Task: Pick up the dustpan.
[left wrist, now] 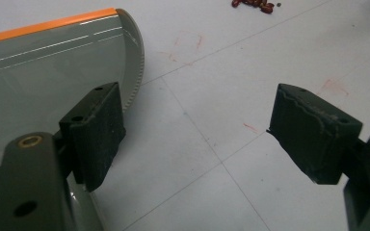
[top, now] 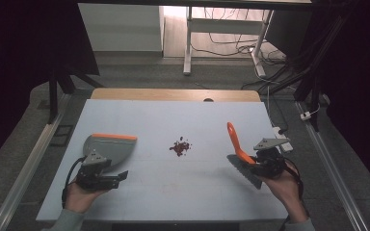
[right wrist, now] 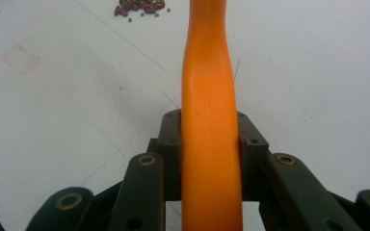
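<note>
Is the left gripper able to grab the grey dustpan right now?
Probably yes. The left gripper is open, and the dustpan lies just ahead of it on the table; in the left gripper view one jaw already sits against the pan's curved edge. Nothing lies between them.

A lab-like recording room; black curtains [top: 24, 53] hang at both sides; loose black cables [top: 231, 45] trail over grey carpet floor [top: 139, 72] behind a white-legged desk [top: 189, 43]; a white power strip [top: 282, 137] lies beside the pale blue worktable [top: 173, 115].
</note>
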Demonstrator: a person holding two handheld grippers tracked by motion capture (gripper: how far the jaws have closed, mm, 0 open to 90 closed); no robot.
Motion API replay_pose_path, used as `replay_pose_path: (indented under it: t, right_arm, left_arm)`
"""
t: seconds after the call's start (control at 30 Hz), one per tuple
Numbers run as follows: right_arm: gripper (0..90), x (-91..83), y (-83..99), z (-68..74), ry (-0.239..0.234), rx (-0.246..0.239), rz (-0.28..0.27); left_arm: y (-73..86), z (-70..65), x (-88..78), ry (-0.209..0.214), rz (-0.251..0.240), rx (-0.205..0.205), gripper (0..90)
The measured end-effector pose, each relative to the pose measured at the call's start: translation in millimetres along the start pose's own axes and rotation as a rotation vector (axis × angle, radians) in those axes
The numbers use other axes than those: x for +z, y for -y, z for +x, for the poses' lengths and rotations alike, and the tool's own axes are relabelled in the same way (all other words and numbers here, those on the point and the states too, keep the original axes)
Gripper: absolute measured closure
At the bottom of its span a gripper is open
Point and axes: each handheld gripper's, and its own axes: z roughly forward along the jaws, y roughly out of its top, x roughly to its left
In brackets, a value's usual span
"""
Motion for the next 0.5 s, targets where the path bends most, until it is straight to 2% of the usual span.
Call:
replay_pose_path:
  t: [0.5]
  right_arm:
    - [70.7,0.6,-0.2,1.8,0.009,-0.011,-0.008]
  left_arm:
    - [-1.9,-3.5,0.6,0.008,0.012,0.017,20.5]
